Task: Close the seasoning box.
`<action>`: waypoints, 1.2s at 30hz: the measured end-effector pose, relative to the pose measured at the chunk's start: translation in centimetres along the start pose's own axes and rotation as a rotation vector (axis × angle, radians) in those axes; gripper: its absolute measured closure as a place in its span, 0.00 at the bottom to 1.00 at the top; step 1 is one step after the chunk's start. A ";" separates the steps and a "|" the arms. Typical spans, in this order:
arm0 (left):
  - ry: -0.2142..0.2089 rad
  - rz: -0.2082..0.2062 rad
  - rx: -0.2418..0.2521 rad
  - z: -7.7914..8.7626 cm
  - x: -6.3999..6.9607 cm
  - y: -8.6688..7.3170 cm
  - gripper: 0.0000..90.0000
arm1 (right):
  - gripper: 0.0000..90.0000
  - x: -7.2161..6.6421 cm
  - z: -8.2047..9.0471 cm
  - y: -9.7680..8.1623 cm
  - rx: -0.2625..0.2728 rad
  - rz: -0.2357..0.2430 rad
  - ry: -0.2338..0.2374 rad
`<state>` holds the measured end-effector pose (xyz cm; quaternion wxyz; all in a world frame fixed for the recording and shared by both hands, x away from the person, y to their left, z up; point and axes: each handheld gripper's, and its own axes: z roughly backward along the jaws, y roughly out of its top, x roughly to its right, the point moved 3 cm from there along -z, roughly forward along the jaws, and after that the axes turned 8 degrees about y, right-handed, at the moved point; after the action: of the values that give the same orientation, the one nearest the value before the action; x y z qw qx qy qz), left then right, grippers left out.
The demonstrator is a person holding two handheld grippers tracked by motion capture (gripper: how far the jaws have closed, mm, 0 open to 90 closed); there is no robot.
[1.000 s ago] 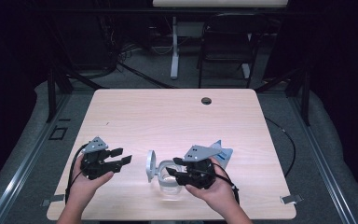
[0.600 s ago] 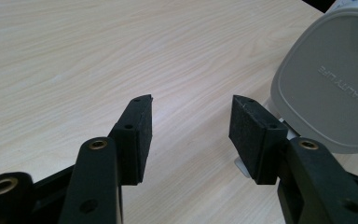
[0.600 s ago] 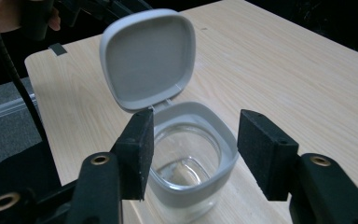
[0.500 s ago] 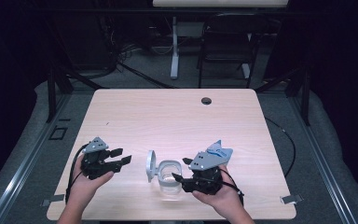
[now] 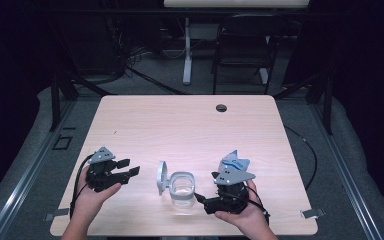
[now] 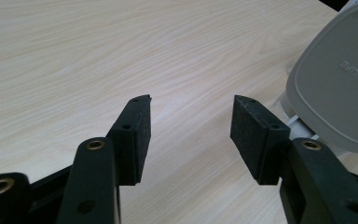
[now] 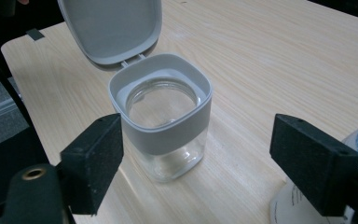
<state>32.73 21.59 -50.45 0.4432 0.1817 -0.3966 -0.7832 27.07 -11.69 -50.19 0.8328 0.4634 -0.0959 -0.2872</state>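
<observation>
A clear glass jar [image 5: 181, 190] with a grey collar stands near the table's front edge, its hinged grey lid [image 5: 162, 177] swung open to the left. In the right gripper view the jar [image 7: 166, 116] stands ahead of the jaws, its lid [image 7: 111, 27] tipped back behind it. My right gripper [image 5: 203, 201] lies just right of the jar; its jaws have just been opening and now stand wide, with no pad touching the glass [image 7: 200, 144]. My left gripper [image 5: 130, 168] rests open left of the lid [image 6: 340, 84], holding nothing [image 6: 191, 105].
A white container with blue print [image 5: 233, 162] stands right behind my right gripper and shows at the lower right of the right gripper view [image 7: 298, 203]. A small dark grommet [image 5: 221, 107] sits near the table's far edge. Light wooden tabletop [image 5: 190, 135] stretches beyond the jar.
My right gripper has drawn back from the jar, to the right and toward the front edge, with its jaws spread wider. The left gripper and the jar have stayed put.
</observation>
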 end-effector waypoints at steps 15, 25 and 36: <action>0.017 0.005 0.015 0.1 -0.3 -0.1 0.52 | 0.46 0.7 0.5 -2.2 -0.038 0.013 -0.010; 0.019 0.010 0.013 0.1 -0.5 -0.1 0.52 | 0.48 1.2 1.1 -3.5 -0.096 0.025 0.000; 0.027 0.020 0.011 0.1 -0.8 -0.2 0.52 | 0.50 2.3 1.4 -5.4 -0.125 -0.030 -0.033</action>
<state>32.95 22.36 -50.63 0.4552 0.1906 -0.3968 -0.7740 26.22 -16.15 -54.07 0.8541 0.4069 -0.0846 -0.3126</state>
